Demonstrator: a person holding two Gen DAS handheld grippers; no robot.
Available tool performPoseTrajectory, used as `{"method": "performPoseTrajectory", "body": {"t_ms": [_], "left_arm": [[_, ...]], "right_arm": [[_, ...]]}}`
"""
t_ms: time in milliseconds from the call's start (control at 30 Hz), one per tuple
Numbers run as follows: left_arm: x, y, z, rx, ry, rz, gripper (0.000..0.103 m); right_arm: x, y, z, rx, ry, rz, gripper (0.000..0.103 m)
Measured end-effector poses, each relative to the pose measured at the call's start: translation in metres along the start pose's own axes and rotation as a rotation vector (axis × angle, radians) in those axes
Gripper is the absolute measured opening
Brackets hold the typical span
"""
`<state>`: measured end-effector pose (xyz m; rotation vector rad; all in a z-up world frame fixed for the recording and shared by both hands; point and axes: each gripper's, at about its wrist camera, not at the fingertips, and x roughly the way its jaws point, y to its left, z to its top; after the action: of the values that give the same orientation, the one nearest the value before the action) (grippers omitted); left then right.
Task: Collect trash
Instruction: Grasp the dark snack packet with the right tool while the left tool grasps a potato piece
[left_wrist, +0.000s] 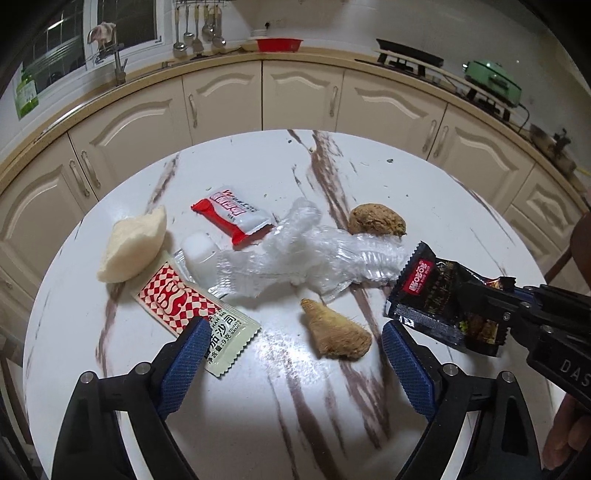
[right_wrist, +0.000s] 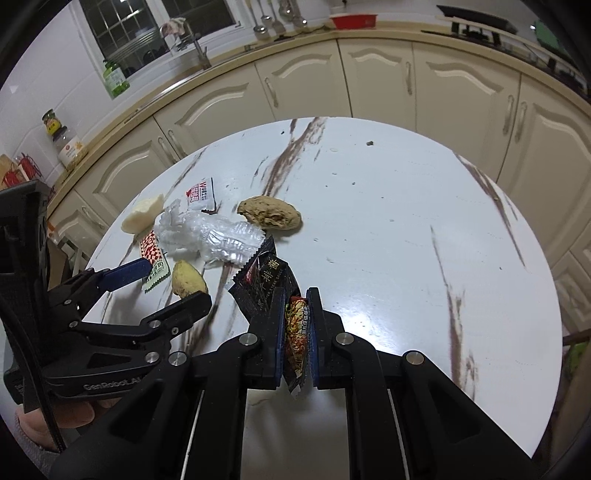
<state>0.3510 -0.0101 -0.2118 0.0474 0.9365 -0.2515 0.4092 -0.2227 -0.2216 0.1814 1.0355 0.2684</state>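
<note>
Black sauce packet (right_wrist: 266, 282): clamped in the right tool (right_wrist: 297, 325), above the bench (right_wrist: 406, 240). Left tool (left_wrist: 291, 336): fingers wide apart, nothing between the pads, over a ginger piece (left_wrist: 338, 334) and a red-checked ketchup sachet (left_wrist: 192, 308). Beyond them: clear crumpled plastic (left_wrist: 295, 254), red-and-white candy wrapper (left_wrist: 231, 214), brown lump (left_wrist: 376, 219), pale peel piece (left_wrist: 131, 245).
</note>
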Motion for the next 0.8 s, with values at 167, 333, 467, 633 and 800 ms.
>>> {"method": "performPoseTrajectory", "body": {"t_ms": [167,333,467,633,800], "left_arm": [[0.0,-0.003,0.0,0.0,-0.021,-0.036,0.026],[-0.001,-0.003,-0.01,-0.009,-0.032,-0.056,0.026],[-0.007,0.005,-0.02,-0.034,-0.032,-0.075,0.026],[-0.029,0.014,-0.031,-0.048,-0.056,-0.082,0.026],[-0.054,0.011,-0.038,-0.041,-0.088,-0.091,0.026]], "right_arm": [[-0.003,-0.007,-0.002,0.016,-0.005,0.003,0.01],[-0.006,-0.007,-0.005,0.019,-0.012,0.013,0.01],[-0.01,-0.006,-0.008,0.022,-0.017,0.016,0.01],[-0.021,-0.005,-0.011,0.024,-0.035,0.022,0.01],[-0.036,-0.002,-0.013,0.018,-0.059,0.026,0.01]]}}
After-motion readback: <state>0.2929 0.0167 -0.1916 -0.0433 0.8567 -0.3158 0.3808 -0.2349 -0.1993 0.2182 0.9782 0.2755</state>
